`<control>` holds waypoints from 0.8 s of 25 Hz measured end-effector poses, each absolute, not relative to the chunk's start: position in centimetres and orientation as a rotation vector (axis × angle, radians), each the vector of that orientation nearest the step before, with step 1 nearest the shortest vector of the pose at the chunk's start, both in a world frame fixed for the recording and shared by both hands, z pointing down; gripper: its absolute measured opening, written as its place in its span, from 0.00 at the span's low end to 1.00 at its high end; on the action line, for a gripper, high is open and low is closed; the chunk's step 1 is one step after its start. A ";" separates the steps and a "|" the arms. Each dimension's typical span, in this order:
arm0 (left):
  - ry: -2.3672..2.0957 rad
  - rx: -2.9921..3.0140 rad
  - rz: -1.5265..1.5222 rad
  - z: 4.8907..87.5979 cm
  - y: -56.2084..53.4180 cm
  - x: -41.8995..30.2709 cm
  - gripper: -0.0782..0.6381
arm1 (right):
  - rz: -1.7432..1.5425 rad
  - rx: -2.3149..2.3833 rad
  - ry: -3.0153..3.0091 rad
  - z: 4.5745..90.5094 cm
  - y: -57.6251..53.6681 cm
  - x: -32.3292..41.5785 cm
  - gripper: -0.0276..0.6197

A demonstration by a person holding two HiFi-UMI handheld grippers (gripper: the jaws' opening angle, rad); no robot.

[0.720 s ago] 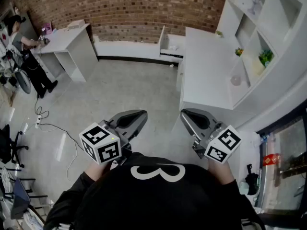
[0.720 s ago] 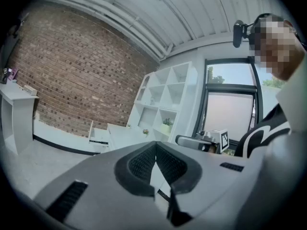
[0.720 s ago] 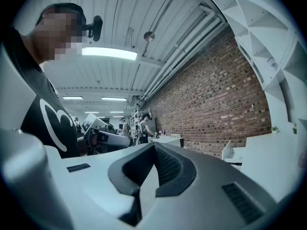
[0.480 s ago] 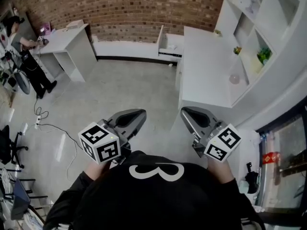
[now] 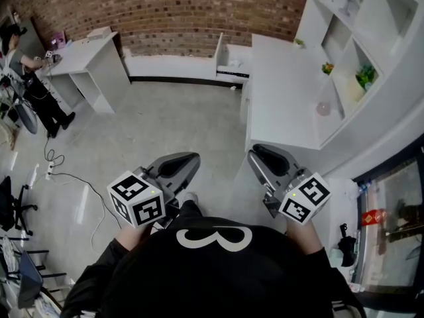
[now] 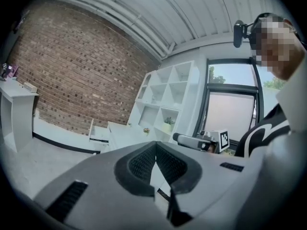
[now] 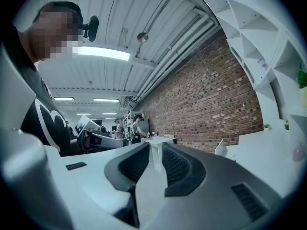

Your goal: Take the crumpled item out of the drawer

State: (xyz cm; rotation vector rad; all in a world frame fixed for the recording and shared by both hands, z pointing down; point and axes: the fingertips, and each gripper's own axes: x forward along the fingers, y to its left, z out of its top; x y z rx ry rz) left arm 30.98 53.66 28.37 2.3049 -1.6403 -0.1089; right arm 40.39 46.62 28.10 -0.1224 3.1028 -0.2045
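- Red brick wall (image 5: 179, 12) closes the far side of a room with a pale floor (image 5: 165, 124). A white counter (image 5: 281, 98) runs out from that wall on the right.
- At the counter's far end, right by the wall, the drawer (image 5: 232, 57) stands pulled open. The crumpled item is presumably inside, but it is too far off to make out.
- Well short of the drawer, the left gripper (image 5: 192, 159) has its jaws pressed together and holds nothing.
- Beside it, equally far from the drawer, the right gripper (image 5: 256, 155) has its jaws all but closed, with only a slit between them and nothing in it.
- The step in hand looks like the approach. The next move calls for walking up to the drawer, spreading one claw and reaching in.
- Compared with the earlier frame, a shoe (image 5: 189, 196) now shows between the grippers and the drawer sits slightly further left. Both grippers keep their pose.
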 end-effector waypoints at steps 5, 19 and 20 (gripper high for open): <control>-1.626 2.272 -0.135 29.3 51.4 28.0 0.11 | -0.140 -0.176 3.138 28.4 44.1 38.0 0.44; -1.541 2.190 -0.137 32.8 38.2 13.6 0.11 | -0.255 -0.419 3.172 32.0 29.9 25.4 0.78; -1.536 2.181 -0.135 32.8 37.1 12.4 0.11 | -0.269 -0.442 3.177 32.2 28.7 24.4 0.79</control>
